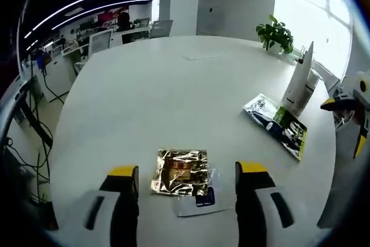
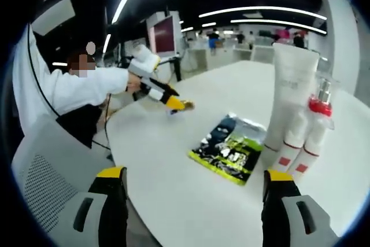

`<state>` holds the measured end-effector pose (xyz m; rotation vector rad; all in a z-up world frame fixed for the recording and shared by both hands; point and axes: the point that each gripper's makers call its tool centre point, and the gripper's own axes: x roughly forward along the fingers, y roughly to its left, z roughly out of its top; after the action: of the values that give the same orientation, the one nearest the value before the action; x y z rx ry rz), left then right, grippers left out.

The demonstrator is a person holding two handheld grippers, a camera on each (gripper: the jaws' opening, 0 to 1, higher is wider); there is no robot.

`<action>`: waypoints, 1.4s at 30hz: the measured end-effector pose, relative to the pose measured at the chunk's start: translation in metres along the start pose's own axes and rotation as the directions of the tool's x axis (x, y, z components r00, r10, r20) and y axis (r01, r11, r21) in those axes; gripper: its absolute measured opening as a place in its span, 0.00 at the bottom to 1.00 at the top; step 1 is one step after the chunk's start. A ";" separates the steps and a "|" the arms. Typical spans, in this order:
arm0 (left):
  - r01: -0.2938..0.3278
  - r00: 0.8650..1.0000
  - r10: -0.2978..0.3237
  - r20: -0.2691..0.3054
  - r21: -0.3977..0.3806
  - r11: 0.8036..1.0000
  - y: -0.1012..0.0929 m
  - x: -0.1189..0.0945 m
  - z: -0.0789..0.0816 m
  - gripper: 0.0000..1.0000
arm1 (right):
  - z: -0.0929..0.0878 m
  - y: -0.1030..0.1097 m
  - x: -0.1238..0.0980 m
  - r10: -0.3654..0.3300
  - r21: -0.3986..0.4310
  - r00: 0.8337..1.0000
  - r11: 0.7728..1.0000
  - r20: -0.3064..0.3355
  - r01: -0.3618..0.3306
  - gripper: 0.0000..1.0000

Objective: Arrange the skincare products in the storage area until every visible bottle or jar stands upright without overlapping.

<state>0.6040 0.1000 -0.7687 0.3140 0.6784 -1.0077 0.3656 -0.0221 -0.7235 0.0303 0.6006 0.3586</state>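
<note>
A tall white tube (image 2: 293, 85) stands upright on the white table (image 2: 173, 201), with small white bottles with red labels (image 2: 306, 143) upright against its base. A green-and-black sachet (image 2: 230, 146) lies flat to their left, just beyond my open right gripper (image 2: 196, 174). In the left gripper view a gold foil sachet (image 1: 180, 172) lies flat between the tips of my open left gripper (image 1: 188, 172), and a clear sachet with a dark label (image 1: 199, 201) lies partly under it. The white tube (image 1: 300, 82) and green-and-black sachet (image 1: 277, 124) sit at the right, near the right gripper (image 1: 346, 122).
A potted plant (image 1: 275, 34) stands at the table's far edge. Bare white table (image 1: 162, 91) stretches ahead of the left gripper. A person in a white sleeve (image 2: 69, 91) holds the left gripper (image 2: 176, 104) over the table's far side. Office desks and chairs stand beyond.
</note>
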 end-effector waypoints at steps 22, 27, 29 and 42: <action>-0.033 0.998 0.036 -0.044 0.051 0.998 0.006 0.017 -0.006 0.55 | -0.004 -0.005 0.001 -0.015 0.014 1.000 1.000 -0.015 0.015 1.00; -0.018 0.999 0.021 -0.040 0.063 0.998 0.001 0.019 -0.003 0.53 | -0.005 -0.006 0.001 -0.016 0.017 1.000 1.000 -0.020 0.017 1.00; -0.021 0.999 0.024 -0.042 0.065 0.998 0.001 0.020 -0.003 0.53 | -0.006 -0.005 0.002 -0.015 0.019 1.000 1.000 -0.025 0.015 1.00; -0.012 0.998 0.018 -0.054 0.113 0.994 0.000 0.016 -0.003 0.40 | -0.007 -0.002 0.003 -0.005 0.016 1.000 1.000 -0.030 0.005 1.00</action>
<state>0.6082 0.0906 -0.7821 0.4459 0.6688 -1.0277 0.3647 -0.0236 -0.7313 0.0387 0.6326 0.3501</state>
